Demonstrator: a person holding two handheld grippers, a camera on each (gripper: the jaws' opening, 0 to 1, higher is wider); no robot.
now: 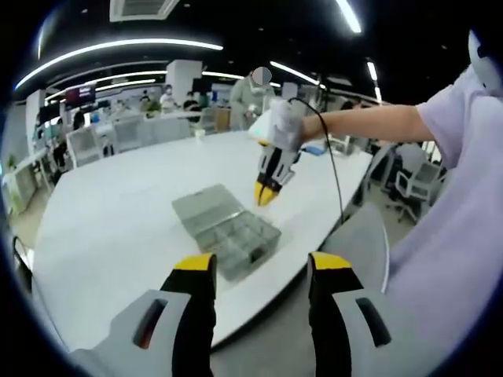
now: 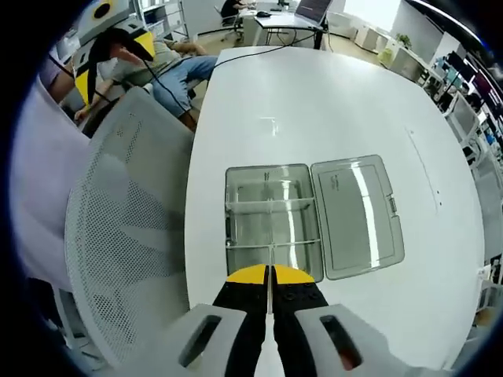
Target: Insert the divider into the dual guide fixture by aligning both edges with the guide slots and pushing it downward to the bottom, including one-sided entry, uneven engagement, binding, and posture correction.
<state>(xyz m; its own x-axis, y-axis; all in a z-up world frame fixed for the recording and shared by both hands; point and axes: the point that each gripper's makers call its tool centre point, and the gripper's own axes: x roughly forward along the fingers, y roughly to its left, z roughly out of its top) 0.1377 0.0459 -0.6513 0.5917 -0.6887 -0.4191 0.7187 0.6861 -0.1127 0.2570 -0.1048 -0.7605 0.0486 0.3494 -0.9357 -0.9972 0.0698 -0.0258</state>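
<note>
A clear plastic compartment box point(image 2: 271, 224) lies on the white table point(image 2: 330, 102), its lid point(image 2: 357, 212) folded open flat beside it. Two cross dividers stand in the tray. My right gripper point(image 2: 269, 271) hovers over the tray's near end. Its yellow-tipped jaws are shut on a thin clear divider point(image 2: 270, 253), seen edge-on as a pale line between them. In the left gripper view, the right gripper point(image 1: 266, 196) hangs tips-down just above the box point(image 1: 228, 228), held by a person's arm. My left gripper point(image 1: 263, 267) is open and holds nothing, back at the table's near edge.
A white mesh chair back point(image 2: 126, 228) stands against the table edge beside the box. A black cable point(image 1: 338, 181) trails from the right gripper across the table. Office desks, chairs point(image 1: 413, 184) and people sit beyond the far side.
</note>
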